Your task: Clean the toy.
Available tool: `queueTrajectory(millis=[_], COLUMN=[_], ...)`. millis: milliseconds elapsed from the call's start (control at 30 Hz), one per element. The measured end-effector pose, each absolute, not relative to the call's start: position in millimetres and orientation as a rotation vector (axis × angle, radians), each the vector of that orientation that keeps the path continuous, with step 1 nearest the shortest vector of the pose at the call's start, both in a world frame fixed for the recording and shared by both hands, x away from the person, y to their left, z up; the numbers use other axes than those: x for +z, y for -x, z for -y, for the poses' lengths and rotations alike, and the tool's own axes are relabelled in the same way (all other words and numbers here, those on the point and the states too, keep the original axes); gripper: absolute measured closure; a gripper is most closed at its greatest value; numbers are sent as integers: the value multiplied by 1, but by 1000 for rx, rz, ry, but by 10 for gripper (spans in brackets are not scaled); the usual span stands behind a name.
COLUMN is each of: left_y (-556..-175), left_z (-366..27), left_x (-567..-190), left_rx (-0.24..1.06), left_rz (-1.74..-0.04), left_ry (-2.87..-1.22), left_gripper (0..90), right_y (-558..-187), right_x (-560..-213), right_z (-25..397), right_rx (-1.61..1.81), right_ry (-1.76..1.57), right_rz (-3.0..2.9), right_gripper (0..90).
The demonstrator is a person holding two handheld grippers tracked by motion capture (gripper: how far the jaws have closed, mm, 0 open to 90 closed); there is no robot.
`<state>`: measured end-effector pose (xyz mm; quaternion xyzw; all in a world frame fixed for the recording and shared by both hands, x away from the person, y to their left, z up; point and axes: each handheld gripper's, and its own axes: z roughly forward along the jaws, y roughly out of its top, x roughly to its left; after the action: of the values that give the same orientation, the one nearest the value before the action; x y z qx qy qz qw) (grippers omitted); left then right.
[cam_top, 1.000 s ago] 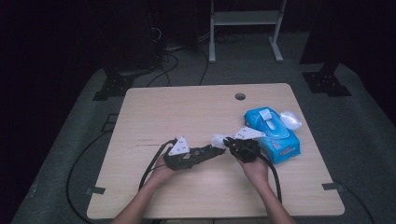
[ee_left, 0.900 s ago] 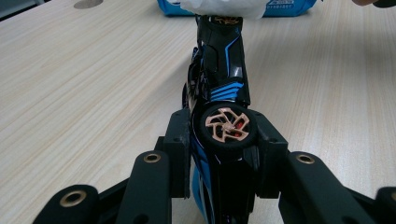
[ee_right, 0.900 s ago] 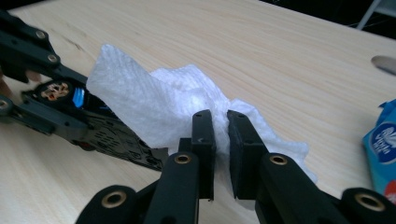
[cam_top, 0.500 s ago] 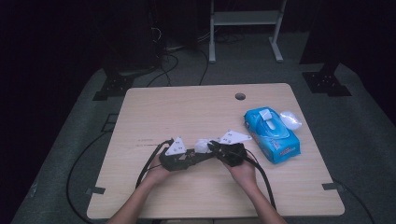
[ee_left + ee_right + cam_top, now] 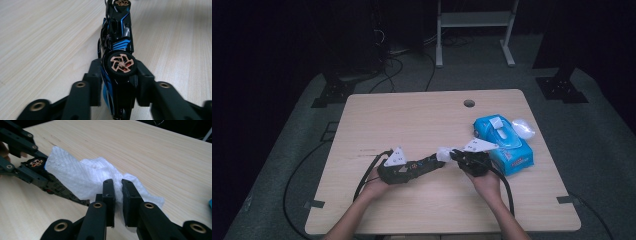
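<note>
My right gripper (image 5: 118, 185) has its fingers (image 5: 109, 192) pinched together on a bunched white wipe (image 5: 82, 176), with only a thin fold between the pads. My left gripper (image 5: 119, 82) is clamped on a black and blue toy car (image 5: 117, 50) turned on its side, the pads pressing just behind a wheel (image 5: 121, 65) with copper spokes.

In the high view the car (image 5: 424, 164) sits low over the wooden table (image 5: 412, 120), near its front middle, between my two hands, and the wipe (image 5: 443, 153) meets the far end of the car. The right gripper view shows the cloth draped over the car's body next to a wheel, so I judge the step in hand to be wiping the toy clean.

To do it well I would keep the left clamp firm and steady, since the car is long and will lever in the jaws if I press sideways. I would stroke along the body with the loose part of the wipe, not the jaw tips, and press lightly so the plastic does not twist out. The grip on the wipe looks shallow; a hard drag could pull it free.

The blue wipe pack (image 5: 503, 142) lies well clear to the right, near my right gripper (image 5: 458, 155).
</note>
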<state>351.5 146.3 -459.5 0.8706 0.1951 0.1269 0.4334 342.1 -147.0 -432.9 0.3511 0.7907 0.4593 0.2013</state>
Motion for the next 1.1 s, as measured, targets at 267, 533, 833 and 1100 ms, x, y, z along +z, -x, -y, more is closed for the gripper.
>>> queueTrajectory(millis=[267,533,833,1100], left_y=[-358,-374,-389,-391], left_z=[-125,-95,-68,-53], left_x=[-442,-430,-427,-431], left_rx=[327,299,300,321], left_rz=[-432,-425,-418,-398], left_ry=[-2210,-2299,-2422,-2532], left_gripper=[530,519,521,530], right_y=[-332,-330,-333,-336], right_x=[-434,-436,-438,-440], right_z=[173,183,182,180], right_rx=[1319,1341,1368,1373], right_ry=[-1036,-1069,-1086,-1101], right_rz=[-2198,-2178,-2174,-2173], right_gripper=[812,812,812,812])
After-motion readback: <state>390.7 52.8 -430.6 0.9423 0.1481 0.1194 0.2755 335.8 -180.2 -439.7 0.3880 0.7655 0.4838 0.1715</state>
